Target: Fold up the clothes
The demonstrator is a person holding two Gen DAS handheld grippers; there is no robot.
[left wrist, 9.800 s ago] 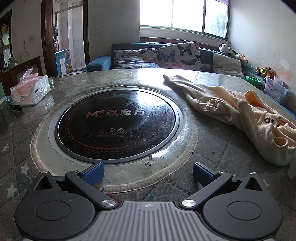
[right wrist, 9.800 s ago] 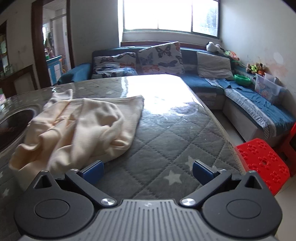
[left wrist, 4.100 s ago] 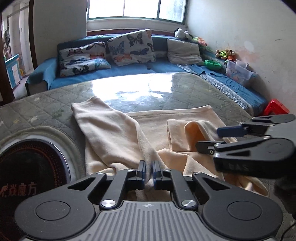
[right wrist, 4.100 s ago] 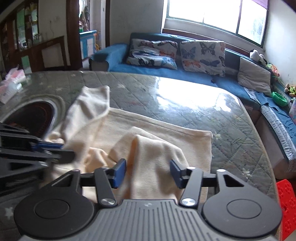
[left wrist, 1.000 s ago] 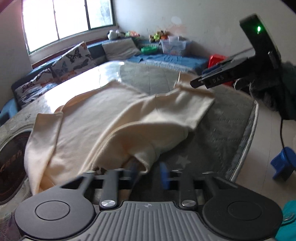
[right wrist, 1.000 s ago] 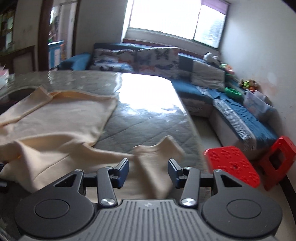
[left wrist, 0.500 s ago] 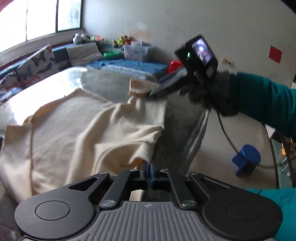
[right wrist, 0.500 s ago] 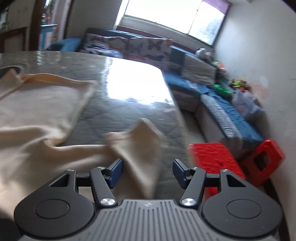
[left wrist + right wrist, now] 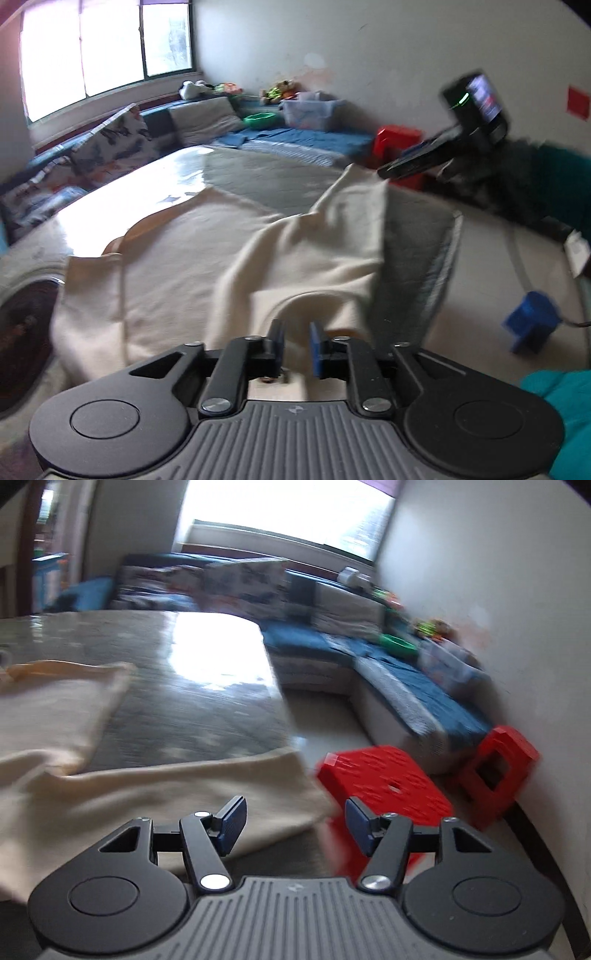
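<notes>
1. We're in a living room: bright window (image 9: 103, 55), blue sofa (image 9: 369, 657) running along the walls, butterfly cushions (image 9: 110, 140), and a quilted grey table (image 9: 207, 705) glaring with reflected light.
2. The cream garment (image 9: 207, 258) lies spread across the near half of the table, one sleeve reaching toward the dark round hotplate (image 9: 22, 332) at the left edge of the left view.
3. Left gripper (image 9: 297, 341): its jaws have just been opening and stand a narrow gap apart. Cloth shows in that gap, right at the garment's near hem, but the blue pads (image 9: 316, 347) do not appear to press on it. Loose, then.
4. In the left view the garment's far corner peaks up off the table edge, its tip right at the fingertips of the right gripper (image 9: 402, 166); whether they touch it, blur hides.
5. Right gripper (image 9: 295, 821), from its own camera: jaws set wide apart, nothing pinched. The garment's edge (image 9: 221, 797) lies below and left of the fingers, flat near the table's corner.
6. A gloved hand (image 9: 491, 181) with a teal sleeve (image 9: 557, 177) carries that right tool, its small screen lit.
7. Beyond the table: two red stools (image 9: 388, 782) by the wall, a blue stool (image 9: 532, 325) on the pale floor, a green bowl (image 9: 260, 119) and a clear box (image 9: 310, 110) on the sofa.
8. Both views are motion-smeared.
</notes>
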